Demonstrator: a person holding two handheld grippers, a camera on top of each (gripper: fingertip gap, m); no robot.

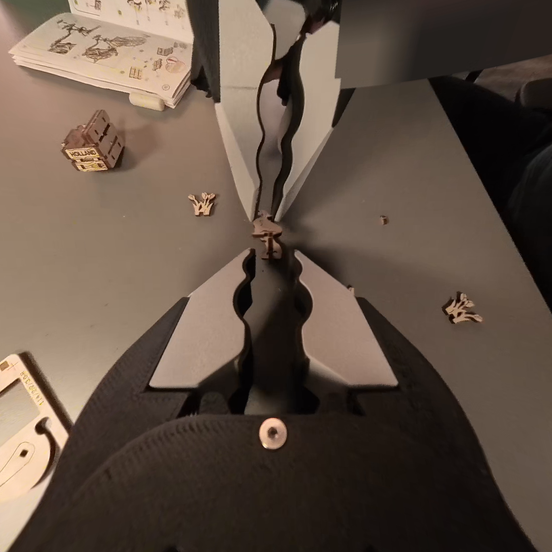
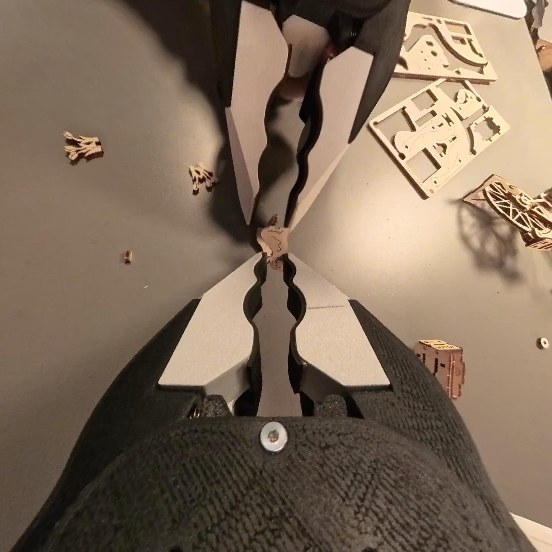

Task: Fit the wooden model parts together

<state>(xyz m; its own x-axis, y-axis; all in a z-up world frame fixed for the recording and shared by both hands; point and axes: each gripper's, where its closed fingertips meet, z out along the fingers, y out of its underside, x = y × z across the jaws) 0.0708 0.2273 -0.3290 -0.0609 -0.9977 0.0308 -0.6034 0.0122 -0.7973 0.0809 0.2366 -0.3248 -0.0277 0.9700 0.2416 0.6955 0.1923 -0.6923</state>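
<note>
The small wooden part sits at frame centre in both wrist views, raised above the grey table and held between the two grippers, which meet tip to tip. In the right wrist view the right gripper enters from the bottom of the frame; its jaws are nearly closed and pinch the lower end of the part. The left gripper enters from the top, its tips narrowed onto the upper end, where a second small piece appears to project. In the left wrist view the left gripper has its jaws slightly apart around the part; contact on both sides cannot be confirmed. The long axis of the part runs in line with both grippers, so the coming push appears to act along that axis. Both grippers are equally near. Loose tulip-shaped pieces lie on the table beside the work, a small assembled crate at upper left, and the cut-out sheets at upper right of the right wrist view
</note>
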